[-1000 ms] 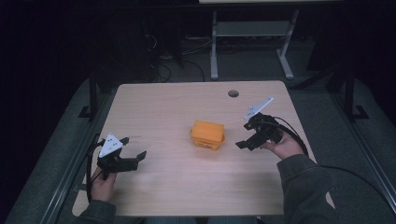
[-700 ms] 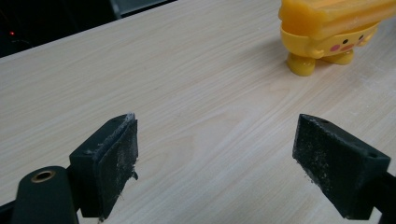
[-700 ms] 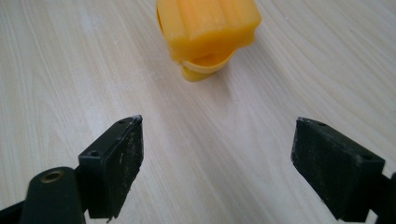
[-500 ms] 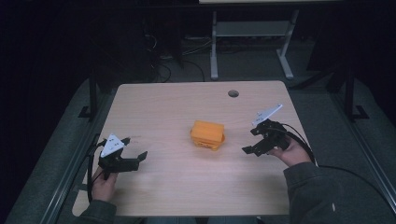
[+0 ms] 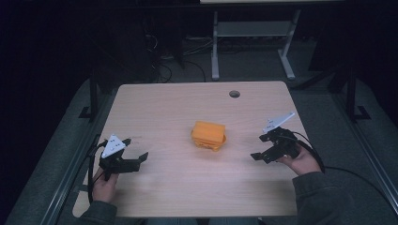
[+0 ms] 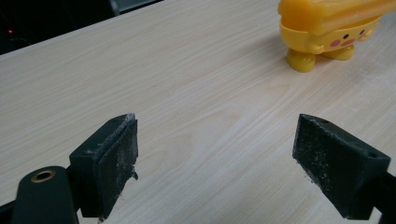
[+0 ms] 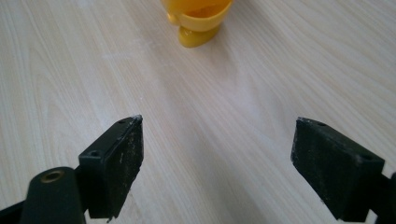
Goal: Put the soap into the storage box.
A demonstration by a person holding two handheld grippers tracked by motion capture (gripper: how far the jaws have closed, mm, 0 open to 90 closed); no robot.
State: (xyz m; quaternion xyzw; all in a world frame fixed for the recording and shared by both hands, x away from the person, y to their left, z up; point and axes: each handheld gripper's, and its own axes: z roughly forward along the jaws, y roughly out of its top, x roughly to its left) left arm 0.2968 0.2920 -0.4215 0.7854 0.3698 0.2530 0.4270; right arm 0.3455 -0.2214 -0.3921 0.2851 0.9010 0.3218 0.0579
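sits mid-bench, a small yellow plastic duck-faced toy box (image 5: 208, 135) on stubby feet, on the pale wooden bench (image 5: 178, 108); lies between both tools, ahead and inward of each; right hand-held gripper (image 5: 263, 147) somewhat nearer, jaws wide apart, aimed at it; left hand-held gripper (image 5: 138, 158) farther off, jaws likewise spread, holding nothing; long axis seemingly running roughly across the bench, so likely best pinched from the right.

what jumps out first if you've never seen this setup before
The bright yellow toy at the middle of the pale wooden table, ringed by dark surroundings. Then the two black tools flanking it: the left hand-held gripper and the right hand-held gripper, both open, apart from the toy.
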